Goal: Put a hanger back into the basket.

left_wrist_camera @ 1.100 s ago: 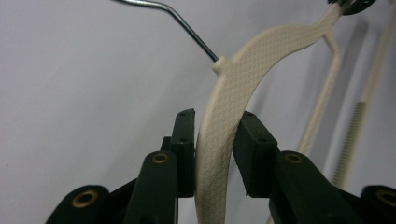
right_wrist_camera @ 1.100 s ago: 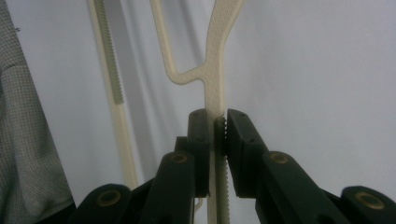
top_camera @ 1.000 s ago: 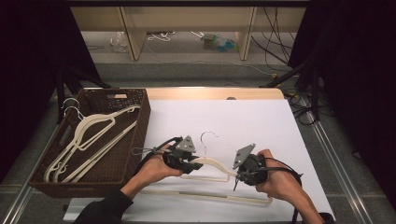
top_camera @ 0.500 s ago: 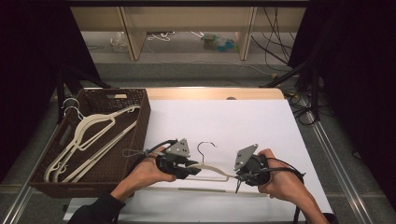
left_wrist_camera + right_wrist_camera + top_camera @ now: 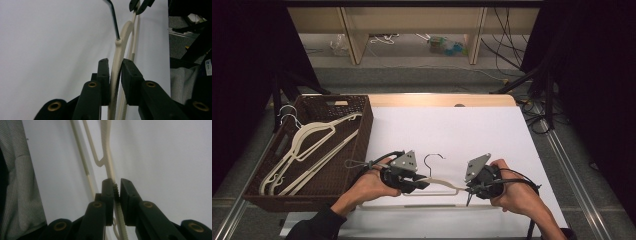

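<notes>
Hanger: light, stiff, slick plastic; probably best held at both shoulders.
Left gripper: jaws just closing, clamping one shoulder.
Right gripper: pinching the ridged end.

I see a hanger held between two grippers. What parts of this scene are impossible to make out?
- High view: where the left gripper meets the hanger is covered by the gripper's body.
- Left gripper view: the hanger's hook is cut off by the top edge.
- High view: how many hangers lie in the basket is unclear, as they overlap.
</notes>
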Action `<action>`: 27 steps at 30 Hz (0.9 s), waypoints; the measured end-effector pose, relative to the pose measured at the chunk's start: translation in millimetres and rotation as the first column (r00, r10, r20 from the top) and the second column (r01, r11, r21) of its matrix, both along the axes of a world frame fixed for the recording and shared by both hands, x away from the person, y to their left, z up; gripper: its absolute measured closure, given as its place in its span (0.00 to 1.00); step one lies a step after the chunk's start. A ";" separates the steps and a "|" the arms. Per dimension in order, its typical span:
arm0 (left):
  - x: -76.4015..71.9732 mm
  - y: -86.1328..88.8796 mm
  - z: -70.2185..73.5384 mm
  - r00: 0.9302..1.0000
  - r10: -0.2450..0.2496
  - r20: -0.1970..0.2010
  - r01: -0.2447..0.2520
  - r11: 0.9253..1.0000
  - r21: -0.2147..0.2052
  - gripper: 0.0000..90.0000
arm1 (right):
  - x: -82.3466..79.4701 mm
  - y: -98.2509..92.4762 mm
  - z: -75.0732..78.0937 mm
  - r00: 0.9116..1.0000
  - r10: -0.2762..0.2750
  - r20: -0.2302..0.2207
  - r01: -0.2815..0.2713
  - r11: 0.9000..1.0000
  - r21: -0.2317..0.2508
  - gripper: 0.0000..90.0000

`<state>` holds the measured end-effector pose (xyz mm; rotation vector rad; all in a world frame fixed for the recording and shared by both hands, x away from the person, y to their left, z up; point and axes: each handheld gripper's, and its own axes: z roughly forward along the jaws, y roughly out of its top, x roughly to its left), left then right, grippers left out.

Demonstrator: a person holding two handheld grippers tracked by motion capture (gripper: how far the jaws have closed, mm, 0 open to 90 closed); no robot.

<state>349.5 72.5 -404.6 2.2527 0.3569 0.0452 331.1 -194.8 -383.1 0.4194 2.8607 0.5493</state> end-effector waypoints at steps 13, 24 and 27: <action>-11.1 -6.3 1.7 0.999 0.036 0.011 -0.036 0.999 -0.015 0.95 | 2.0 -8.7 19.6 0.988 -0.135 0.072 0.118 0.972 0.203 0.66; -13.0 -6.6 1.0 0.998 0.056 -0.006 -0.056 0.998 -0.025 0.95 | -9.4 -3.6 49.7 0.981 -0.142 0.131 0.087 0.932 0.353 0.91; -13.7 -7.1 1.0 0.998 0.058 -0.008 -0.058 0.998 -0.028 0.95 | -12.2 2.5 52.9 0.978 -0.138 0.154 0.076 0.933 0.353 1.00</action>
